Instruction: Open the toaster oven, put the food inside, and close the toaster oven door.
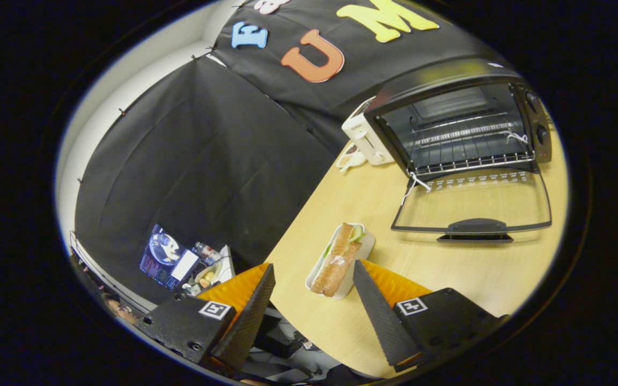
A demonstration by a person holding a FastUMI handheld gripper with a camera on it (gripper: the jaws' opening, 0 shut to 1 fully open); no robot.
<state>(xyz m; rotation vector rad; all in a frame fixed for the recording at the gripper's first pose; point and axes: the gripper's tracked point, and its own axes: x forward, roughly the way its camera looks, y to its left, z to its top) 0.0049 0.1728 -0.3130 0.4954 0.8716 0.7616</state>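
Sandwich (337, 261), one long filled baguette in a white oblong tray (363, 249), lies on the pale wooden table (464, 271) between your gripper's (314, 268) spread fingers, which touch nothing. Beyond the fingers stands one black toaster oven (459, 120); its glass door (472, 203) is folded down flat on the table, one wire rack (472, 161) showing inside. You see one white toaster (365, 136) beside it, partly hidden behind the oven, and a small dish (350, 158) too blurred to make out.
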